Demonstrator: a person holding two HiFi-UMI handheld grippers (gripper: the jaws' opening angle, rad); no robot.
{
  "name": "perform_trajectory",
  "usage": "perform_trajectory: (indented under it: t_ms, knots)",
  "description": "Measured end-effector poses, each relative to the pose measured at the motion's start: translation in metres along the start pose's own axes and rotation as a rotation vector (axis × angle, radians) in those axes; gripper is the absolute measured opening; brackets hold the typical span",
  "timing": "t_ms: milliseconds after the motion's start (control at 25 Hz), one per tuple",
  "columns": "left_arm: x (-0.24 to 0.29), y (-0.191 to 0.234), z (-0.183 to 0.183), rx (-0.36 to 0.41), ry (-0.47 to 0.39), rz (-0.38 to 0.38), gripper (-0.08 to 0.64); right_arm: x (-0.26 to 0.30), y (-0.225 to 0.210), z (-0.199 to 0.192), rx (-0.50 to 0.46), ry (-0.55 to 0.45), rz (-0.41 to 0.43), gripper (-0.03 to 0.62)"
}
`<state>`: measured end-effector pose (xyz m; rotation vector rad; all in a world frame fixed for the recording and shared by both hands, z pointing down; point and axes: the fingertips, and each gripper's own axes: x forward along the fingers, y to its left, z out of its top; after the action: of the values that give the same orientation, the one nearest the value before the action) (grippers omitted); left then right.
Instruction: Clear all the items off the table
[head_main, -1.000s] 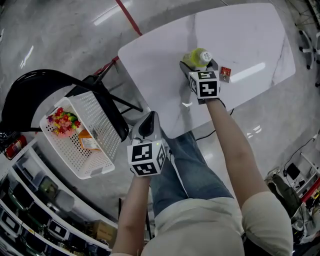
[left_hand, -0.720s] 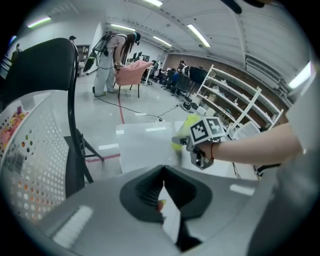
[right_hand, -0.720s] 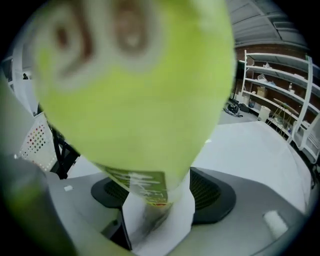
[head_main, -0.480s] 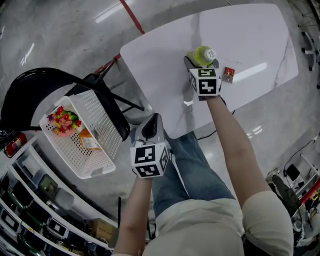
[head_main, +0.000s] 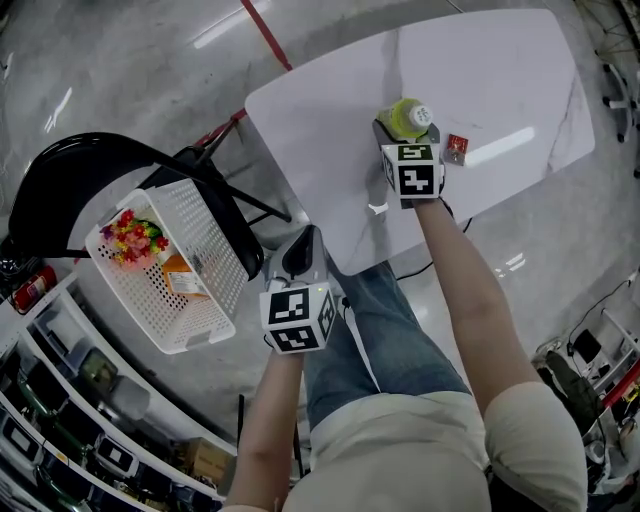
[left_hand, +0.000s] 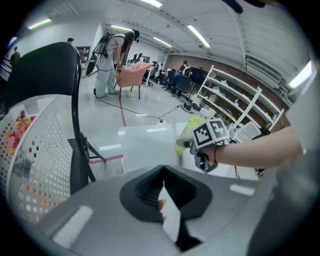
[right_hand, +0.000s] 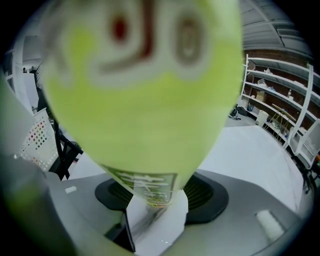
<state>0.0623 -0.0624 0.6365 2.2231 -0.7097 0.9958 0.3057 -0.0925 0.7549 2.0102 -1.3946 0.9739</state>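
A yellow-green bottle with a white cap stands upright on the white marble table. My right gripper is around it, a finger on either side, and its jaws are closing on the bottle. In the right gripper view the bottle fills nearly the whole picture, deep between the jaws. A small red item lies on the table just right of that gripper. My left gripper hangs off the table's near edge, over the person's knee, shut and empty.
A white perforated basket rests on a black chair to the left of the table. It holds a colourful bunch and an orange packet. Shelving runs along the lower left.
The right gripper's fingers have drawn in around the bottle. The left gripper stays in the same place, shut.
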Motion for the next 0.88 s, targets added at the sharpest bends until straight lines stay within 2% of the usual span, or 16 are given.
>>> perform_trajectory:
  t_ms: [240,640,880]
  knots:
    - [-0.021,-0.008,0.01,0.029,-0.012,-0.001,0.008,-0.038,0.006,0.007,0.014,-0.011,-0.001,0.291]
    - [-0.064,-0.014,0.034,-0.003,-0.056,0.027,0.008,-0.103,0.017,0.043,-0.023,-0.039,0.013,0.291]
    - [-0.093,-0.023,0.05,-0.022,-0.085,0.03,0.008,-0.144,0.028,0.061,-0.076,-0.053,0.045,0.291]
